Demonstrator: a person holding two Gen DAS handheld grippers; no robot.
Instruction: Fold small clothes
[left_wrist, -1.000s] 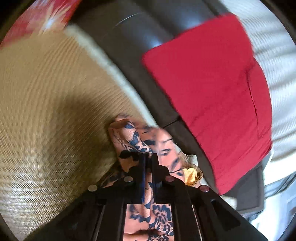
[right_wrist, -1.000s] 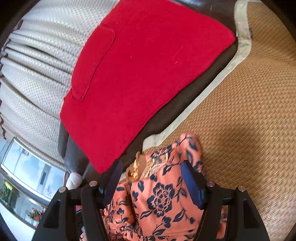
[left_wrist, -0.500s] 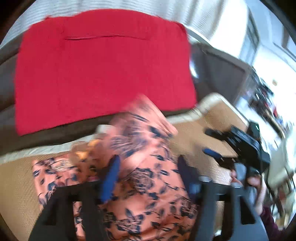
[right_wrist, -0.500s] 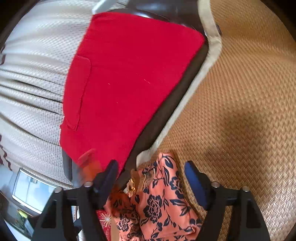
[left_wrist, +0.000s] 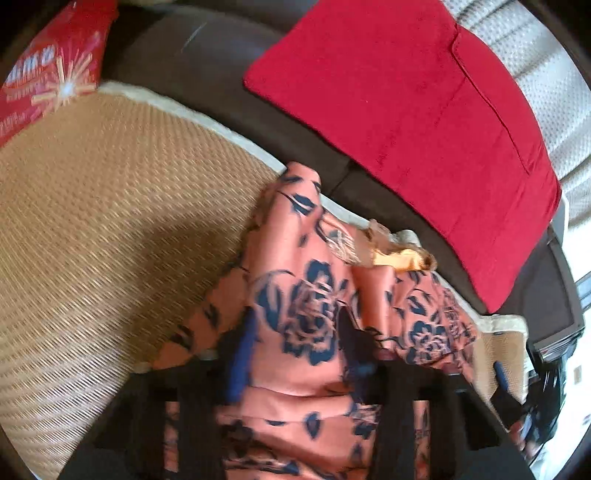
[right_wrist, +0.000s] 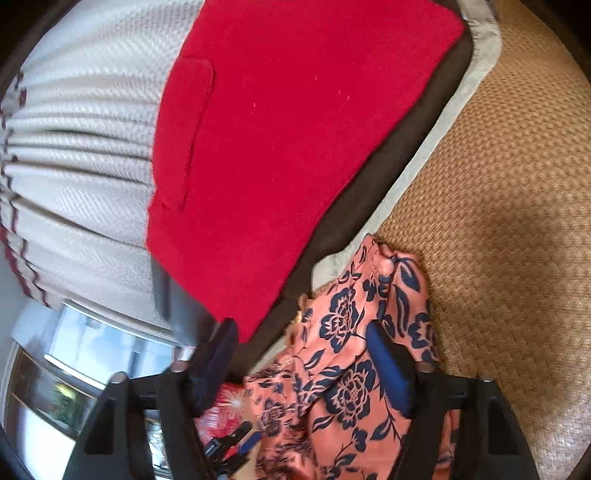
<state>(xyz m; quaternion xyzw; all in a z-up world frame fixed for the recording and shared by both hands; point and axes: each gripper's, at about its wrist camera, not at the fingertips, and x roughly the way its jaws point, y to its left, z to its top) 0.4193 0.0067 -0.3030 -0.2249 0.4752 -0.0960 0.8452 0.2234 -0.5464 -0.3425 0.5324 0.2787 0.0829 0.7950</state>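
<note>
Right now the orange floral garment (left_wrist: 306, 317) lies bunched on the woven mat (left_wrist: 92, 229), up against the mat's pale border and the dark sofa back, so you have a flat surface to fold on. Your left gripper (left_wrist: 295, 347) has just been closing, with a ridge of that cloth between its fingers; the jaws look fairly narrow, but blur means I cannot tell whether the pads actually press it. Your right gripper (right_wrist: 303, 358) has also just been closing but stands wide, one finger (right_wrist: 388, 369) lying over the garment and the other out beyond its edge, so it grips nothing. It seems placed to steady or take the other side. Behind, the red cushion (right_wrist: 288, 129) leans on the sofa by the curtain (right_wrist: 74, 129), and a red printed packet (left_wrist: 48, 70) sits at the mat's far corner.
</note>
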